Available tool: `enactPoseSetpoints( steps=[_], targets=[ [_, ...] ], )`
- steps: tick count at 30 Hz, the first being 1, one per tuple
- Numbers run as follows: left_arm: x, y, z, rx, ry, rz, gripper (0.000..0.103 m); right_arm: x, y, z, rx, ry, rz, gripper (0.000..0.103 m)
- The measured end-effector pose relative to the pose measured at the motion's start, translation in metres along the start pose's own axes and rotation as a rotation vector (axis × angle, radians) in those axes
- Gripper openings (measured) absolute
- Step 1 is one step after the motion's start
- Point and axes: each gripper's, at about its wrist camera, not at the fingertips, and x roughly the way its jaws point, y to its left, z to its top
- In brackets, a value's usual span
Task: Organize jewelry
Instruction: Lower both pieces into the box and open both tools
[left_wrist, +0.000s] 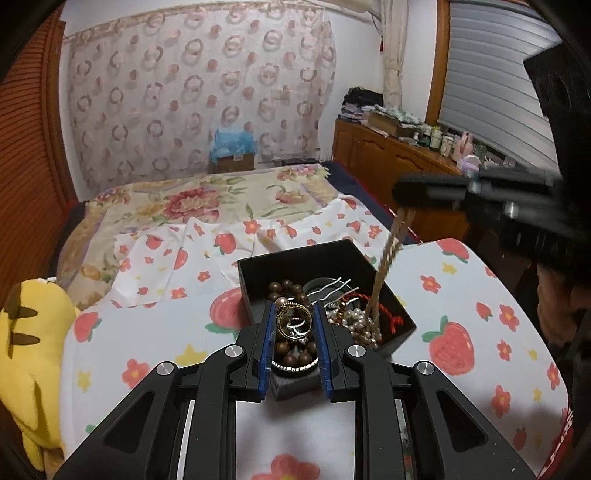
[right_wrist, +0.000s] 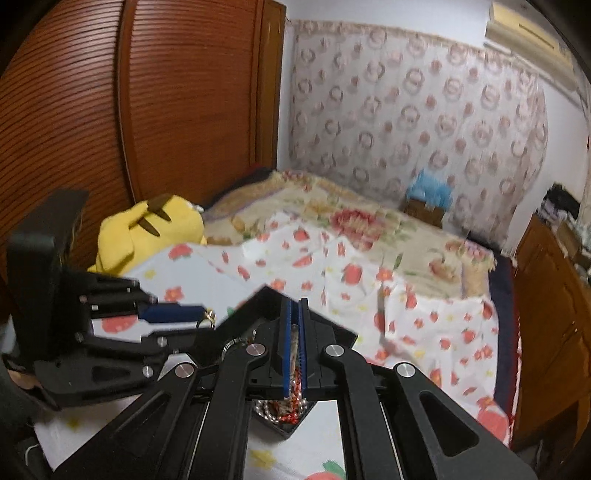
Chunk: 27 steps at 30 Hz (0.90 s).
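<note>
Gold rings (left_wrist: 294, 319), beaded strands, square black box (left_wrist: 295, 264)

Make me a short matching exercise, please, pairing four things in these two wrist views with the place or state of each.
Things:
1. gold ring
2. beige cord
3. hairpins
4. yellow plush toy

Places or states:
A. lying inside the black box
B. pinched in the right gripper, hanging into the box
C. beside the strawberry-print cloth, at its left edge
D. held between the left gripper pads, over the box

Pairs: 1-D, 2-B, 3-A, 4-C
</note>
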Motion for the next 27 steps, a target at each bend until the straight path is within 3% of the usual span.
enactPoseSetpoints(
  steps=[6,9,12,14,16,27],
  targets=[
    [0.022,-0.005,0.004,0.005,0.023,-0.006,0.019,0.012,-0.011,-0.013,0.041,0.015,0.024,0.006],
    [0.027,-0.007,0.006,0.013,0.027,-0.009,0.019,0.008,-0.017,-0.019,0.053,0.010,0.020,0.016],
    [0.032,-0.008,0.008,0.021,0.031,-0.007,0.019,0.003,-0.023,-0.027,0.065,0.007,0.014,0.017],
    [0.033,-0.010,0.008,0.024,0.031,-0.008,0.024,-0.001,-0.024,-0.035,0.067,0.007,0.009,0.017],
    [0.031,-0.012,0.007,0.025,0.022,-0.007,0.038,-0.007,-0.023,-0.045,0.071,0.008,0.013,0.017],
    [-0.004,-0.021,-0.013,0.052,-0.012,-0.006,0.050,-0.030,0.006,-0.102,0.101,0.043,0.057,0.017]
  ],
)
